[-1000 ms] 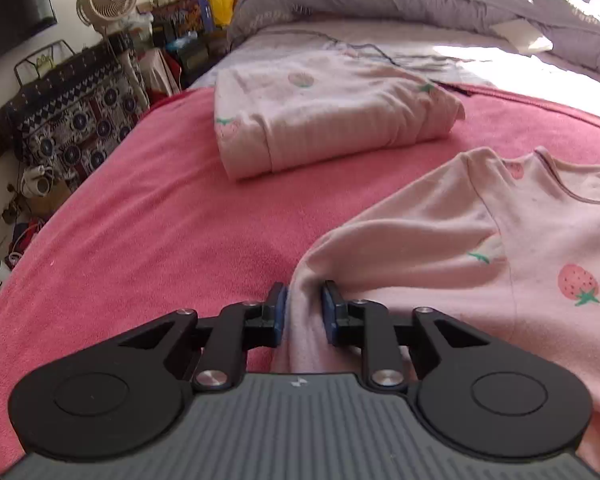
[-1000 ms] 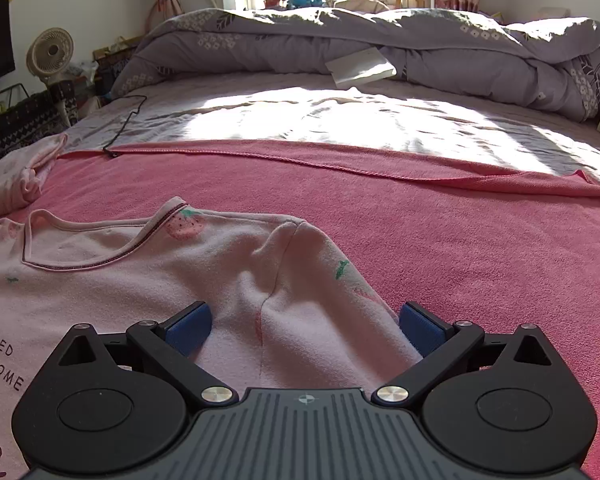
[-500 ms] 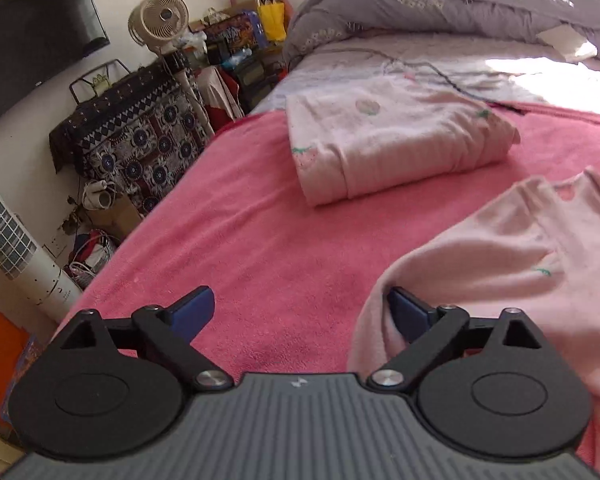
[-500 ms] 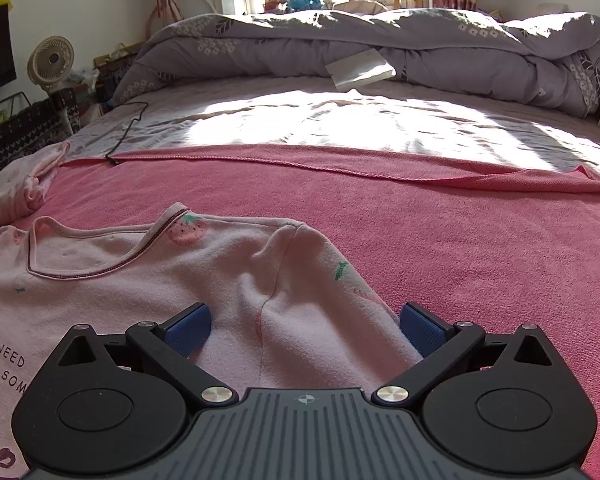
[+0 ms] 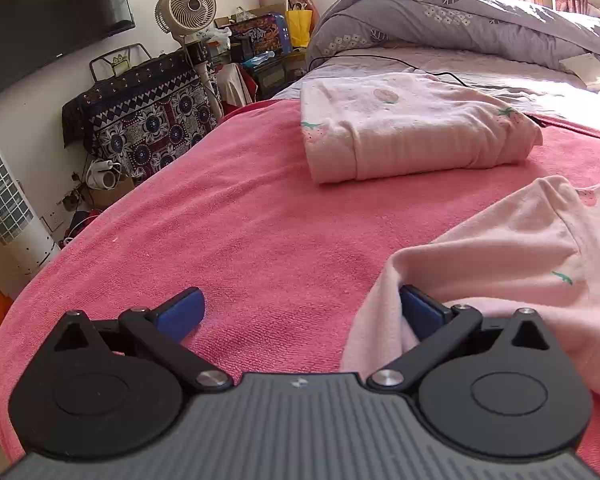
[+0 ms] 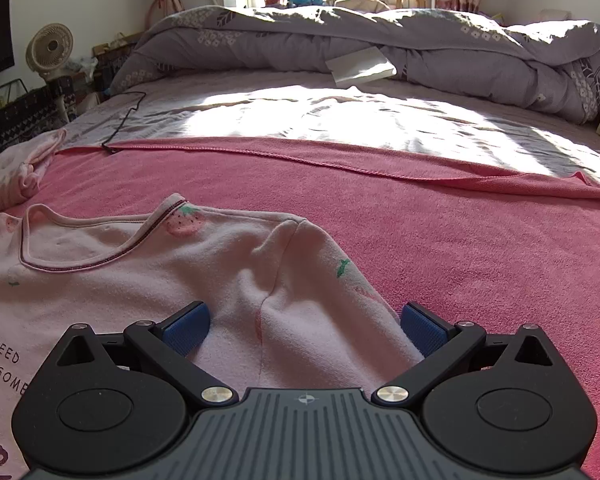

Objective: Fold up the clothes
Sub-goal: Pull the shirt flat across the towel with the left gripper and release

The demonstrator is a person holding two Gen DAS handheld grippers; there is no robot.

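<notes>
A pale pink strawberry-print shirt [image 5: 520, 248] lies face up on the pink blanket [image 5: 240, 220]. My left gripper [image 5: 298, 300] is at the shirt's left sleeve edge with its jaws opening wide. The sleeve cloth drapes against the right finger [image 5: 420, 312], and bare blanket shows between the jaws. My right gripper [image 6: 304, 312] stands open over the shirt [image 6: 220, 264] at its right shoulder. Cloth lies between its fingers, but the pads do not press on it. A folded pink garment [image 5: 412, 140] rests further back on the blanket.
A grey quilt [image 6: 380, 40] is bunched at the head of the bed, with a white paper [image 6: 360, 66] on it. A black cable [image 6: 124, 120] runs over the sheet. Beside the bed's left edge stand a fan [image 5: 186, 8], a patterned-cloth stand [image 5: 140, 120] and a white tower [image 5: 4, 208].
My left gripper was shut on the shirt's sleeve edge and has opened wide, letting it go. Its view has swung to the left. The right gripper has not moved.
</notes>
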